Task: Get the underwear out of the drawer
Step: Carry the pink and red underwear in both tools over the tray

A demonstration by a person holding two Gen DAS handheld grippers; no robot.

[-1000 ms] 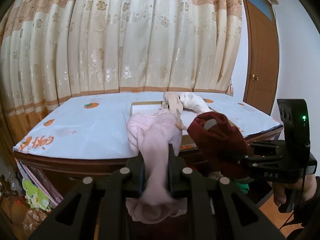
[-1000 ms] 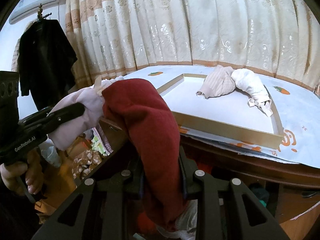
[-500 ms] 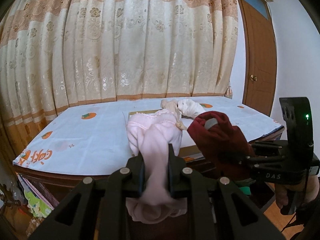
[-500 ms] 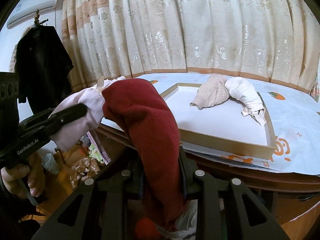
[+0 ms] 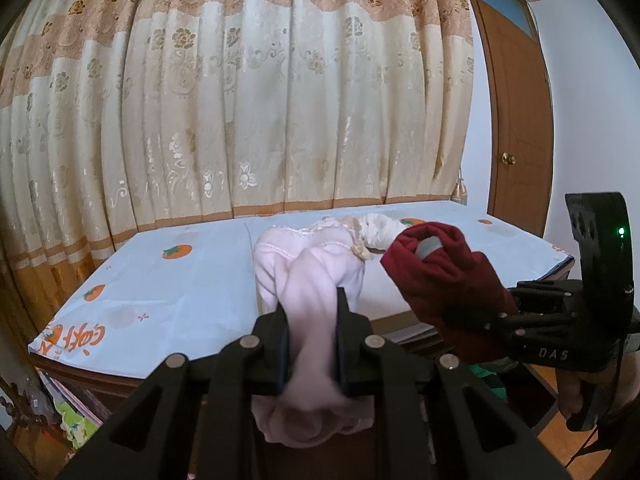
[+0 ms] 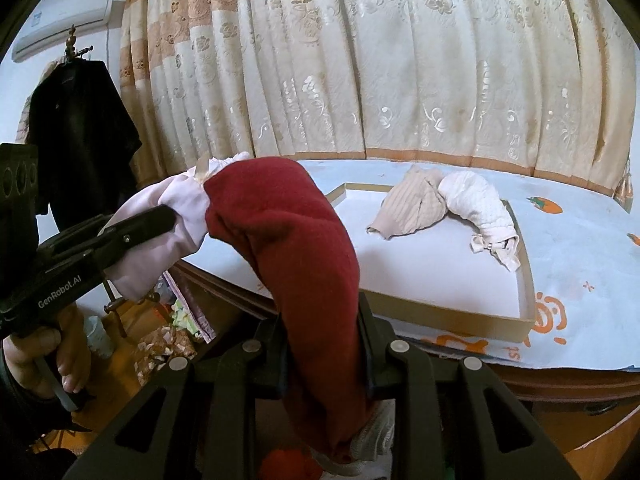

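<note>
Now my left fingers (image 5: 310, 330) clamp pink underwear (image 5: 312, 276), right fingers (image 6: 322, 346) clamp red underwear (image 6: 288, 240); loose hanging ends could slip free or tangle together.

The shallow tray (image 6: 452, 314) on the table (image 5: 168, 292) serves as landmark. Its near half is bare white floor, open to a gripper from above and over the low front wall. At its far end a beige garment (image 6: 412, 208) and a white garment (image 6: 480, 204) lie touching, blocking that end. Behind the tray the curtain (image 6: 400, 60) closes off the back. Left of the tray the tablecloth is bare. Before it, the left gripper (image 5: 310, 334) with pink underwear (image 5: 312, 280) and the right gripper (image 6: 322, 354) with red underwear (image 6: 296, 240) crowd each other.
</note>
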